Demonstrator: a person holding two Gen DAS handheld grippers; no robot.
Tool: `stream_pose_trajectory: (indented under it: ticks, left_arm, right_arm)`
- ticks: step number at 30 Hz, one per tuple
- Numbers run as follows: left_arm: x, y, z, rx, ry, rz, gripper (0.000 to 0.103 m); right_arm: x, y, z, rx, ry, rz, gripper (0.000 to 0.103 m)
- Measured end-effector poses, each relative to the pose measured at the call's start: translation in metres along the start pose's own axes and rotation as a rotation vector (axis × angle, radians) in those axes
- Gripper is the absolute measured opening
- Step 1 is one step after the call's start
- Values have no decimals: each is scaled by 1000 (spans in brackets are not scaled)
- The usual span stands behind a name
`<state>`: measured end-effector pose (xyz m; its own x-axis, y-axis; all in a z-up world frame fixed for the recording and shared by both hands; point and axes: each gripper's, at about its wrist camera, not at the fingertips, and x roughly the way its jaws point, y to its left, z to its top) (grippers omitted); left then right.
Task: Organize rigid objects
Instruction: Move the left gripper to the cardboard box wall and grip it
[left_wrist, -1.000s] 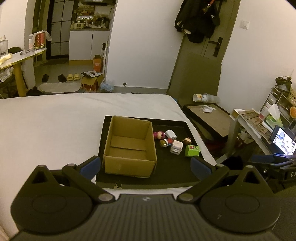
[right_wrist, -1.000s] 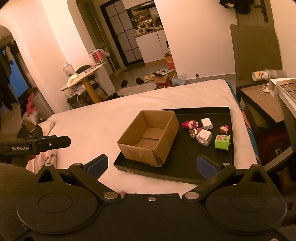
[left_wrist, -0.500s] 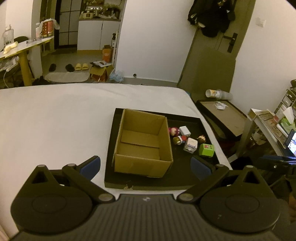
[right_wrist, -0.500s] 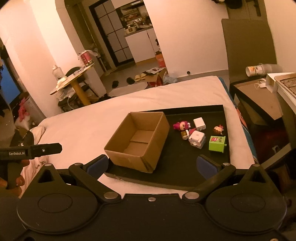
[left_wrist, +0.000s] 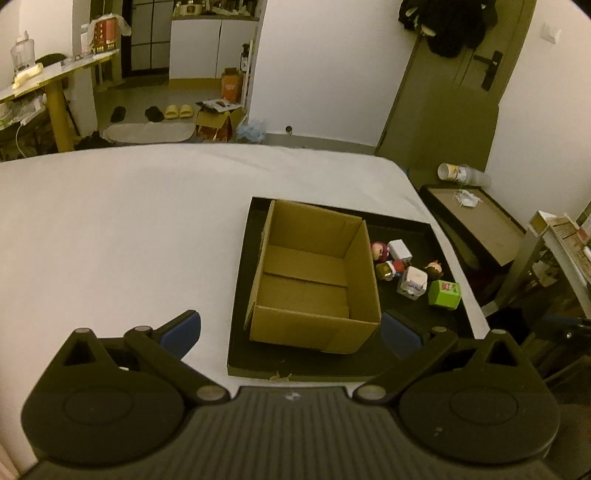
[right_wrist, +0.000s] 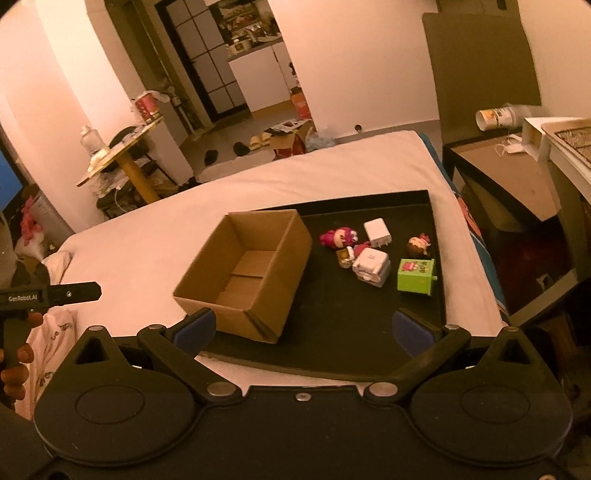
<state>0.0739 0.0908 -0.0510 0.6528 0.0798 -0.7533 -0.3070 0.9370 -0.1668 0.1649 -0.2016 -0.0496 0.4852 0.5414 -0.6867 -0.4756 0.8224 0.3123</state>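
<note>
An open cardboard box (left_wrist: 314, 277) stands empty on the left part of a black tray (left_wrist: 332, 363), and the small rigid things lie just to its right on the same tray: a pink figure (right_wrist: 338, 236) lying down, a white plug cube (right_wrist: 376, 233) beside it, a small gold-and-red piece (right_wrist: 347, 256) touching a larger white cube (right_wrist: 371, 266), a little brown-haired figure (right_wrist: 418, 245) standing apart, and a green box (right_wrist: 416, 276) nearest the tray's right edge. The green box carries a pink cartoon print and some marks on its top face, too small to read. The tray rests on a white bed (left_wrist: 129, 229). The left gripper (left_wrist: 291, 332) hangs above the near edge of the tray with its blue-padded fingers (left_wrist: 181, 330) spread wide and nothing between them; the right gripper (right_wrist: 303, 328) is likewise spread wide and empty, its fingers (right_wrist: 415, 330) over the tray's near side. Only the right wrist view shows the other tool's body at the far left, a black bar printed "GenRobot.AI" (right_wrist: 48, 295), with a hand (right_wrist: 16, 354) gripping its handle below, and a white bag with partly readable lettering under it. Only the left wrist view shows the door (left_wrist: 461, 81) with dark clothes hung on it and a wall switch. Both views show a tipped paper cup (right_wrist: 498, 116) on the dark side table and slippers on the floor beyond the bed.
</note>
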Motion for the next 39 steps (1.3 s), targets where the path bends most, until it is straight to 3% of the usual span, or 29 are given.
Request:
stream_pose_trajectory:
  ticks: [31, 39]
  left_arm:
    - [98, 21, 17, -26, 105, 25, 100]
    - [121, 20, 23, -10, 127, 24, 91]
  right_arm:
    - [69, -40, 9, 74, 65, -122, 103]
    - [83, -42, 11, 73, 67, -162, 103]
